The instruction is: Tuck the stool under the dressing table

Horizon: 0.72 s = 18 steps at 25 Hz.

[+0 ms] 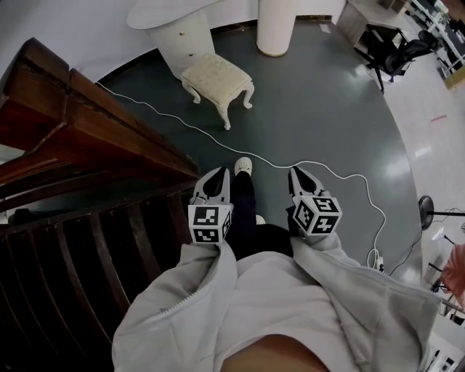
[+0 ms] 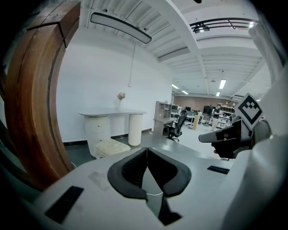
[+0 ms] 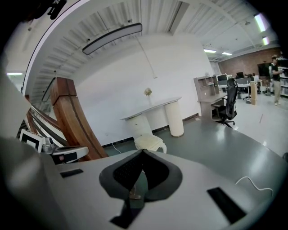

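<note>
1. Filling most of the head view, a dark grey-green floor runs to the far wall, where it meets a paler office area at the right.
2. A dark wooden staircase with a heavy rail takes up the near left side.
3. The person wearing the camera stands near its foot, in a pale hooded top, one light shoe forward.
4. The white dressing table stands against the far wall, with a drawer pedestal at its left and a round column at its right.
5. The stool, cream with carved white legs, stands out on the open floor in front of the table, just beside the drawer pedestal and not under the top. It is well apart from the person.
6. The left gripper is held low in front of the body, pointing toward the stool; its jaws are closed together with nothing between them.
7. The right gripper is beside it, jaws likewise closed and empty.
8. A thin white cable trails across the floor between the stool and the person.
</note>
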### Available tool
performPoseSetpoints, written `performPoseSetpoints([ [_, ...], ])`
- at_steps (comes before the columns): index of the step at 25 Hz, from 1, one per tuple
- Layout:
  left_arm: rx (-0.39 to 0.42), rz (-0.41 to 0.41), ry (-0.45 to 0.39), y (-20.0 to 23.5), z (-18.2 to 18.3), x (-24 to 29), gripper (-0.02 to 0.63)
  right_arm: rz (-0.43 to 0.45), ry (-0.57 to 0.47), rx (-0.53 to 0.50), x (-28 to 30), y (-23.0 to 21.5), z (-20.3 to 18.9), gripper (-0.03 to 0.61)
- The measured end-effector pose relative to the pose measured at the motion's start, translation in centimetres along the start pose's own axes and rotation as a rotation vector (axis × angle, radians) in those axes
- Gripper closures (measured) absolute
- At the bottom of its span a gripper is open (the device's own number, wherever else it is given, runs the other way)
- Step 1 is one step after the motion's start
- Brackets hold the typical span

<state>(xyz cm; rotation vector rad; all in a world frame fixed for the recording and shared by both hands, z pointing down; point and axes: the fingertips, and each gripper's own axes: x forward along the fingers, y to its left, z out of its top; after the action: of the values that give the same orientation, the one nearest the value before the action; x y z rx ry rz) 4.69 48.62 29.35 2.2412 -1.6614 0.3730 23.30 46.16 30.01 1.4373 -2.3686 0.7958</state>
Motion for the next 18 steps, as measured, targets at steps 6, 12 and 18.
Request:
performPoseSetpoints([
  [6, -0.004, -0.016, 0.003, 1.6, 2.2, 3.9, 0.598, -0.001, 0.023, -0.009, 3.1, -0.6, 2.0, 0.529],
  [12, 0.004, -0.030, 0.011, 3.3, 4.7, 8.3, 0.598, -0.012, 0.024, 0.008, 6.9, -2.1, 5.2, 0.529],
  [18, 0.010, -0.035, 0.011, 6.4, 7.6, 12.4, 0.598, -0.012, 0.025, 0.006, 11.4, -2.1, 8.7, 0.529],
])
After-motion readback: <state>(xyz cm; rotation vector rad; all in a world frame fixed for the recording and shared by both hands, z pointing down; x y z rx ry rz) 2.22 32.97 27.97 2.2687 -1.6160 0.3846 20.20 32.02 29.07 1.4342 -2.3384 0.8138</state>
